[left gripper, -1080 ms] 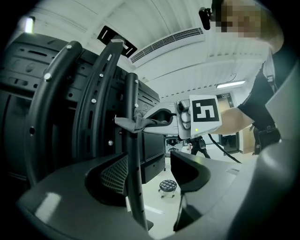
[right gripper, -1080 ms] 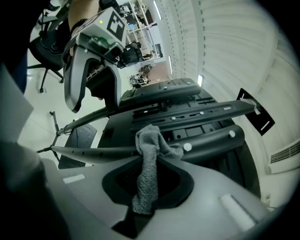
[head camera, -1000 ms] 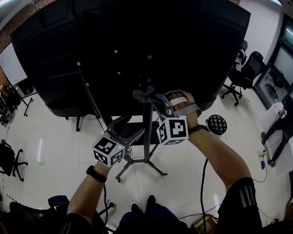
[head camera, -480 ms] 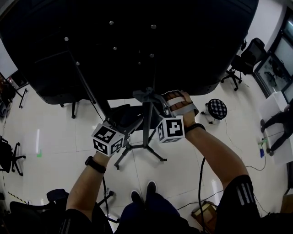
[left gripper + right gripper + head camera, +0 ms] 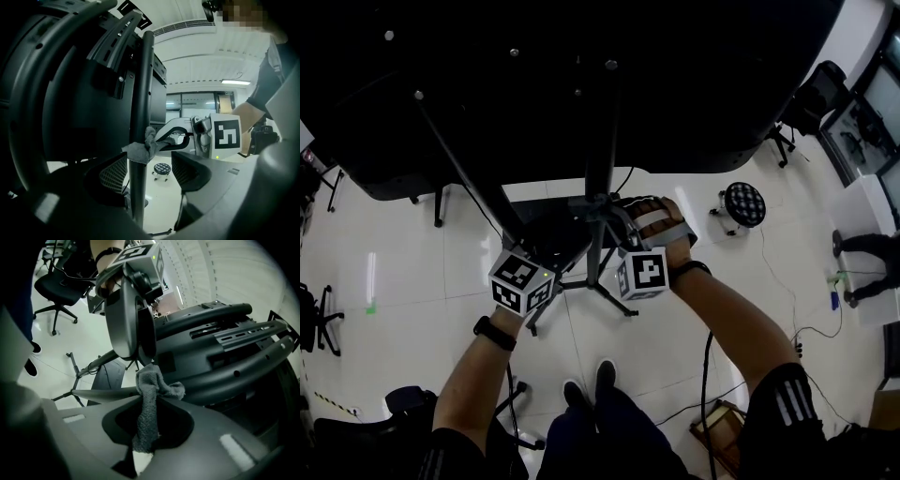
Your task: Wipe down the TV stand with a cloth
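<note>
The black TV (image 5: 581, 84) sits on a stand whose dark pole (image 5: 601, 169) runs down to tripod legs (image 5: 614, 298). My right gripper (image 5: 602, 210) is shut on a grey cloth (image 5: 151, 394) and presses it against the pole (image 5: 140, 140). In the left gripper view the cloth (image 5: 143, 147) bunches on the pole's right side, with the right gripper (image 5: 206, 136) behind it. My left gripper (image 5: 565, 255) is open, its jaws either side of the pole just below the cloth. The left gripper (image 5: 131, 319) also shows in the right gripper view.
A patterned round stool (image 5: 743, 203) stands on the white floor to the right. Office chairs (image 5: 811, 112) sit at the far right and left edges. Cables (image 5: 787, 309) trail across the floor, a cardboard box (image 5: 722, 439) lies near the person's feet (image 5: 586, 394).
Both grippers have moved down the pole with the cloth; more bare pole shows above the cloth now. The TV fills more of the head view.
</note>
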`<action>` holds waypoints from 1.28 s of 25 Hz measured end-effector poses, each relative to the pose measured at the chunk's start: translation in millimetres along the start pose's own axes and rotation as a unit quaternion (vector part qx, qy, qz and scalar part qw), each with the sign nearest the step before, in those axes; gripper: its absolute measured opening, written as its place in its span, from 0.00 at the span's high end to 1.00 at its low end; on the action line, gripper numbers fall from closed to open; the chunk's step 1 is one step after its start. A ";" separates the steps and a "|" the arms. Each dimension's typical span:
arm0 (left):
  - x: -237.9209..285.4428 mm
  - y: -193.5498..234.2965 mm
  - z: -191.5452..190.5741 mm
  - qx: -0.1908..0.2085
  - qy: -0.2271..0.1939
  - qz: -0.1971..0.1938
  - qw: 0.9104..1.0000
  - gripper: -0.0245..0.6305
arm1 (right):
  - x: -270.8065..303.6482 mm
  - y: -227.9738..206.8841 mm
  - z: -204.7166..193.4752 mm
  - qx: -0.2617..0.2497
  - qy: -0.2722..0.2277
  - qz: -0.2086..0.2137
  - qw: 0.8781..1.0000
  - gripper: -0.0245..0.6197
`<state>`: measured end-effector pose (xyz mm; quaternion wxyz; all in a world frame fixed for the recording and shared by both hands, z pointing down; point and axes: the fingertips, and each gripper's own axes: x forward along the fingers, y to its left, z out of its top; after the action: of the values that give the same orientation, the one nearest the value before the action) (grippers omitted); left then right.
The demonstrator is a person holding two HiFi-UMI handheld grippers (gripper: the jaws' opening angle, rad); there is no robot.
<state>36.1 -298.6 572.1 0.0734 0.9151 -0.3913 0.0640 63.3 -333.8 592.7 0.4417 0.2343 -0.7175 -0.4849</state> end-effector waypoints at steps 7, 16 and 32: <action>13.1 7.9 -62.2 -0.038 0.020 -0.001 0.999 0.46 | 26.1 59.7 -7.8 0.012 0.005 0.031 0.999 0.89; 26.8 12.6 -153.7 -0.052 0.053 -0.004 0.997 0.46 | 61.0 144.8 -9.6 0.014 0.007 0.063 0.998 0.90; 44.5 34.9 -288.7 -0.105 0.099 0.005 0.989 0.45 | 125.9 277.7 -29.9 0.034 0.029 0.124 0.991 0.90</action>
<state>24.1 -300.6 866.1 0.2073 0.8894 -0.3913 0.1136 51.7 -328.1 898.8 0.5108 0.1719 -0.7442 -0.3945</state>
